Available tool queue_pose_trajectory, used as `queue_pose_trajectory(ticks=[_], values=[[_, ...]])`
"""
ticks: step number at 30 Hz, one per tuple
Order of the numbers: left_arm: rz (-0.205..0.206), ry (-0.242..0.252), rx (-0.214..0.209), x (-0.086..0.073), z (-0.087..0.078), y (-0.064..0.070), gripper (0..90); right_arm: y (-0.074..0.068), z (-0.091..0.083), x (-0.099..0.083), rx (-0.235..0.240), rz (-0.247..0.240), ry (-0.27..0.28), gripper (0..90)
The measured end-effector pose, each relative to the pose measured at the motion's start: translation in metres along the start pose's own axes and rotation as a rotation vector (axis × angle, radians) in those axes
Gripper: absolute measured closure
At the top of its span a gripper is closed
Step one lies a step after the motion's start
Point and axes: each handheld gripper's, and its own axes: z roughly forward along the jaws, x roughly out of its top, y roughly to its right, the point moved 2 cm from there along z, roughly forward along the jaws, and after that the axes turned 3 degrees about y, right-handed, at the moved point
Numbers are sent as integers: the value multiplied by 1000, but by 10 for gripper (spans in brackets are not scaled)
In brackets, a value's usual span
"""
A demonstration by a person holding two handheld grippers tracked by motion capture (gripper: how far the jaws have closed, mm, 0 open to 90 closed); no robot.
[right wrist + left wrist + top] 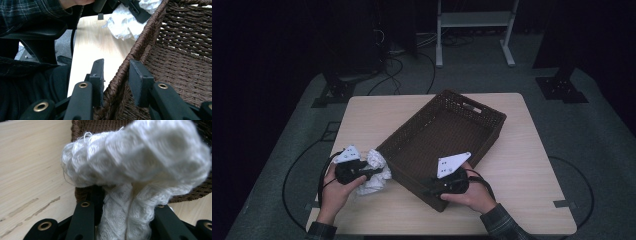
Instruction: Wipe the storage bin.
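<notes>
A crumpled white cloth (378, 161) lies on the wooden table (522, 165), just left of a dark brown wicker basket (492, 114). My left gripper (373, 173) is shut on the cloth. In the left gripper view the cloth (140, 157) bulges above the jaws, with the basket's wall (100, 125) close behind. My right gripper (430, 188) is at the basket's near corner. In the right gripper view my right gripper (116, 67) straddles the woven wall (150, 32), one jaw outside and one inside, clamped on it. The cloth (125, 22) shows beyond.
The basket sits diagonally across the table's middle, and its inside (442, 135) holds nothing. Bare tabletop lies to the far left (362, 115) and to the right. A white metal stand (474, 20) and cables are on the floor behind.
</notes>
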Motion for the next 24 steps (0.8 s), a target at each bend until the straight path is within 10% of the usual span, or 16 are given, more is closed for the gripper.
queue_pose_trajectory(ticks=[24], values=[[-3,-193,-13,-25,38,6,678,0,0,0,-3,-4,0,654]])
